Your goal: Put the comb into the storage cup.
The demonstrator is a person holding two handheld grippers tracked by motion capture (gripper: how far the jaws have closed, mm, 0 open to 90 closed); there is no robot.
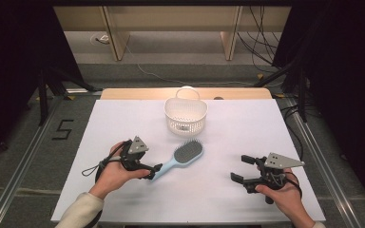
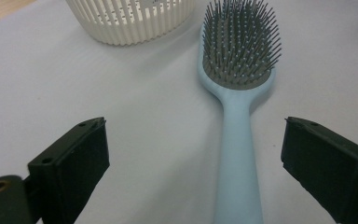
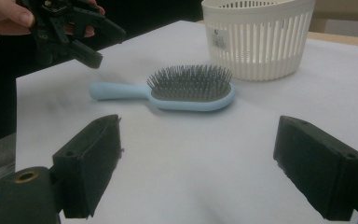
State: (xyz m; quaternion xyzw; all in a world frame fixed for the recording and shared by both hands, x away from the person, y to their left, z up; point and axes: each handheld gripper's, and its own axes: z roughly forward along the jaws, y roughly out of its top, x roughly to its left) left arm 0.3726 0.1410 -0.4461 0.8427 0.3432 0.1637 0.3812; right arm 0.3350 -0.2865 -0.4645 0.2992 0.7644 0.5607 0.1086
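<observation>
Over on the left, the left tongs (image 1: 156, 171) sit low over the white table (image 1: 123, 123), jaws spread wide with the hairbrush (image 1: 180, 159) handle lying between them, pads not touching it. The light blue brush lies flat, bristles up, handle end toward seven o'clock and head toward one o'clock. Just beyond the head, at twelve o'clock, stands the white slatted basket (image 1: 186, 116), near but apart from the brush. Across to the right, the right tongs (image 1: 241, 168) hover above bare table, jaws wide apart, nothing in them, well clear of the brush.
</observation>
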